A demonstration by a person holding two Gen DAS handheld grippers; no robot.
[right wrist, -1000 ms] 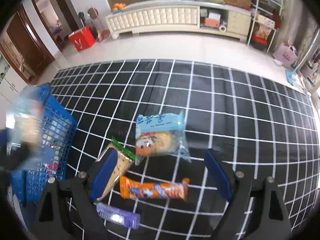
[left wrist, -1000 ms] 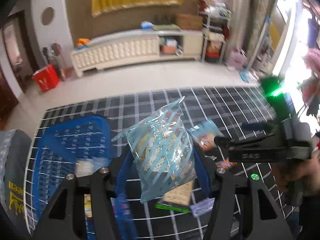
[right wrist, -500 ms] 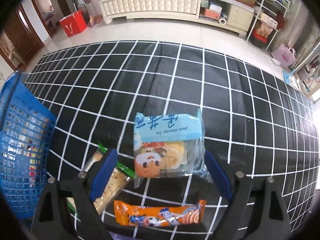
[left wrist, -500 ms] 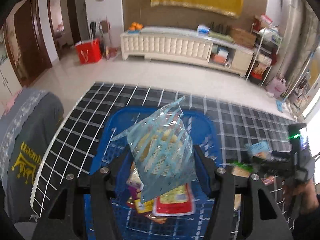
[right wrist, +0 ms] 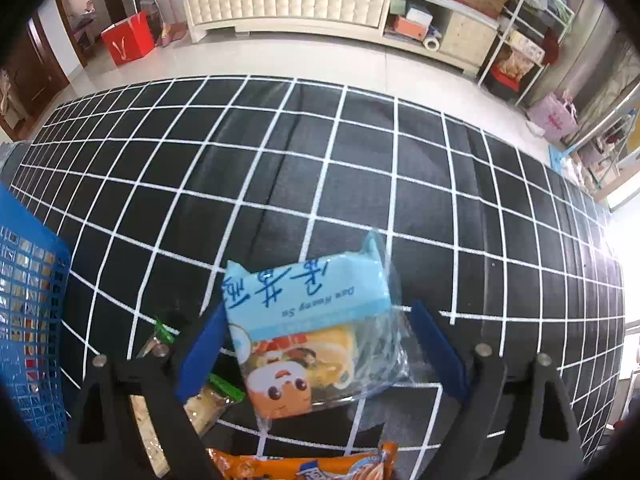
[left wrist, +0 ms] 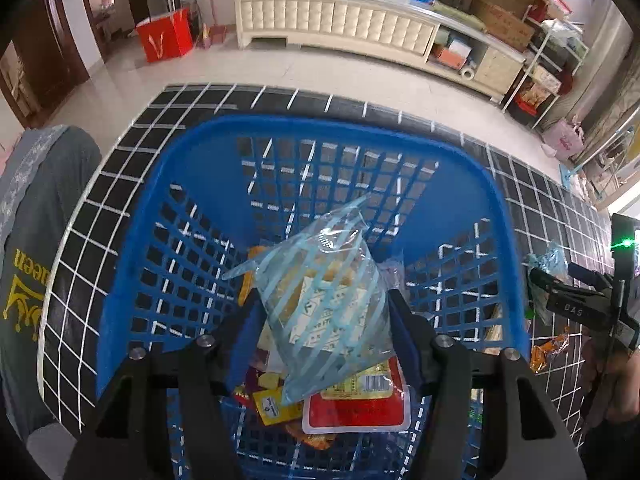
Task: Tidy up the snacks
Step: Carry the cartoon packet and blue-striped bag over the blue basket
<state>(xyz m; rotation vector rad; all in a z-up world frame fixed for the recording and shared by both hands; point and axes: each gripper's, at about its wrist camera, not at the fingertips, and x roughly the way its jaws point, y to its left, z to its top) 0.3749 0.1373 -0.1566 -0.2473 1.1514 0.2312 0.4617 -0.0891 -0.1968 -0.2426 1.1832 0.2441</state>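
The table (right wrist: 360,168), under its black cloth ruled with white squares, carries the blue basket (left wrist: 304,136) at its left end and loose snacks to the right. A second ago the left gripper (left wrist: 324,312) was over the open cloth with the basket off to its left; now it hangs steeply down inside the basket's rim, above the packets already lying there. Its fingers grip the clear bag with pale blue stripes (left wrist: 324,300) by both sides, and the bag is in the air over the red-labelled packet (left wrist: 356,412), so the drop into the basket looks only a release away.

The right gripper (right wrist: 320,356) has sunk closer to the table and now straddles the light blue cartoon-face packet (right wrist: 308,328), which filled less of its view before. Its fingers stand apart on either side of the packet; whether the blue pads touch the wrapper yet is hard to judge from this angle, but they do not appear to squeeze it. An orange packet (right wrist: 312,464) lies nearer, and a green-sealed cracker pack (right wrist: 208,396) just left.
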